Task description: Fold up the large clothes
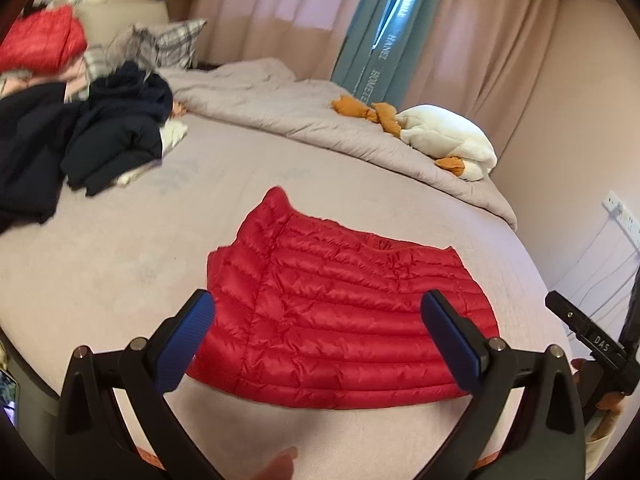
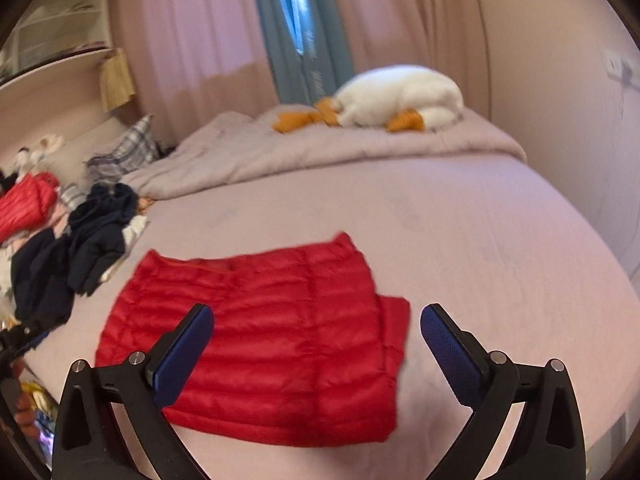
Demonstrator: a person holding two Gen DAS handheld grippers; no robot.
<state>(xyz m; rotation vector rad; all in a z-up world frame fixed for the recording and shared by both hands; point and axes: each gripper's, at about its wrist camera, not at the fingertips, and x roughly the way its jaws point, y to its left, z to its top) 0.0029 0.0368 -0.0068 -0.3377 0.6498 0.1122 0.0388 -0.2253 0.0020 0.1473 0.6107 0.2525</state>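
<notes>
Here the red down jacket (image 1: 336, 320) lies folded into a compact, roughly rectangular packet on the pale pink bed sheet (image 1: 100, 280), near the bed's front edge. Its quilted channels run across the packet in parallel rows, the surface is glossy, and one corner peaks upward at the far side. In the right wrist view a lower layer projects past the top layer on the right side of the jacket (image 2: 256, 340), forming a narrow step.

Open sheet surrounds the packet on all sides. To the left, well apart, sits a heap of dark navy clothes (image 1: 80, 140), with a second red garment (image 1: 40, 44) and a plaid pillow (image 1: 168, 40) behind it. A grey duvet (image 1: 320, 120) is bunched along the far side of the bed and carries a white plush goose (image 1: 448, 136) with orange feet. Pink curtains (image 1: 280, 0) and a teal curtain (image 1: 372, 40) close off the back wall; the bed's right edge meets a wall with a socket strip (image 1: 620, 212).

The left gripper (image 1: 318, 320) hangs above the near part of the jacket with its blue pads (image 1: 184, 344) spread wide — nothing is between them, and no contact is visible. The right gripper (image 2: 316, 332) is likewise released and empty, its jaws fully apart over the jacket's right portion. Part of the right gripper's black body shows at the right edge of the left wrist view.
</notes>
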